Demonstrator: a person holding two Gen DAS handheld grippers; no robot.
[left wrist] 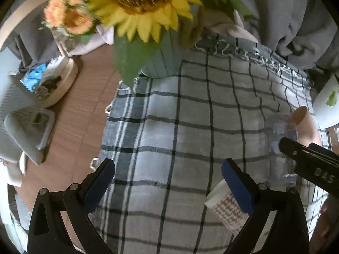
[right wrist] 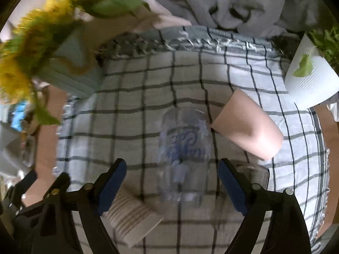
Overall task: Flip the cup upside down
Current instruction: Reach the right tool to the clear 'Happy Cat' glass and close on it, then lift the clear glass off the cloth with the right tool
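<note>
- My right gripper (right wrist: 172, 184) gaped wide, empty, so both pads could straddle the clear glass cup with blue lettering (right wrist: 184, 154) standing just ahead between them on the checked cloth (right wrist: 131, 114).
- My left gripper (left wrist: 168, 182) hung open, idle, the cup off to its right.

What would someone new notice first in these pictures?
Probably the big yellow sunflower in its pale vase at the far edge of the checked cloth. Next, the clear glass cup with blue lettering, standing on the cloth between the open right gripper's fingers, beside a pink cup.
</note>
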